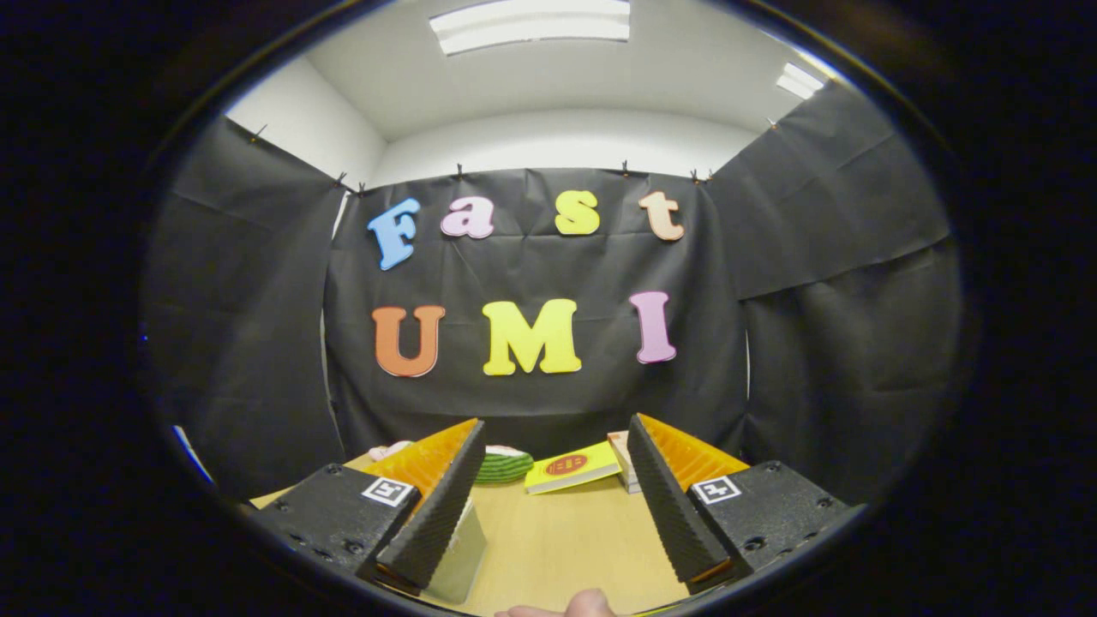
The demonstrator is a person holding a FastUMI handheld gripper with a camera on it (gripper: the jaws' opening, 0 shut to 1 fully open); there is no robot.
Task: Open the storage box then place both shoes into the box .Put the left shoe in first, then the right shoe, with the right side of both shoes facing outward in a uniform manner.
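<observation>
My gripper is held level above a light wooden table, open, with nothing between its two black ribbed fingers. A pale grey slab-like piece shows just under the left finger; I cannot tell what it is. Beyond the left fingertip lies a green ribbed object, with a pink and white object beside it, mostly hidden by the finger. Neither can be told as a shoe from here.
A yellow book lies on the table beyond the fingers, and a stack of books or boxes sits behind the right fingertip. A person's fingertip shows at the near table edge. Black cloth walls close in the booth.
</observation>
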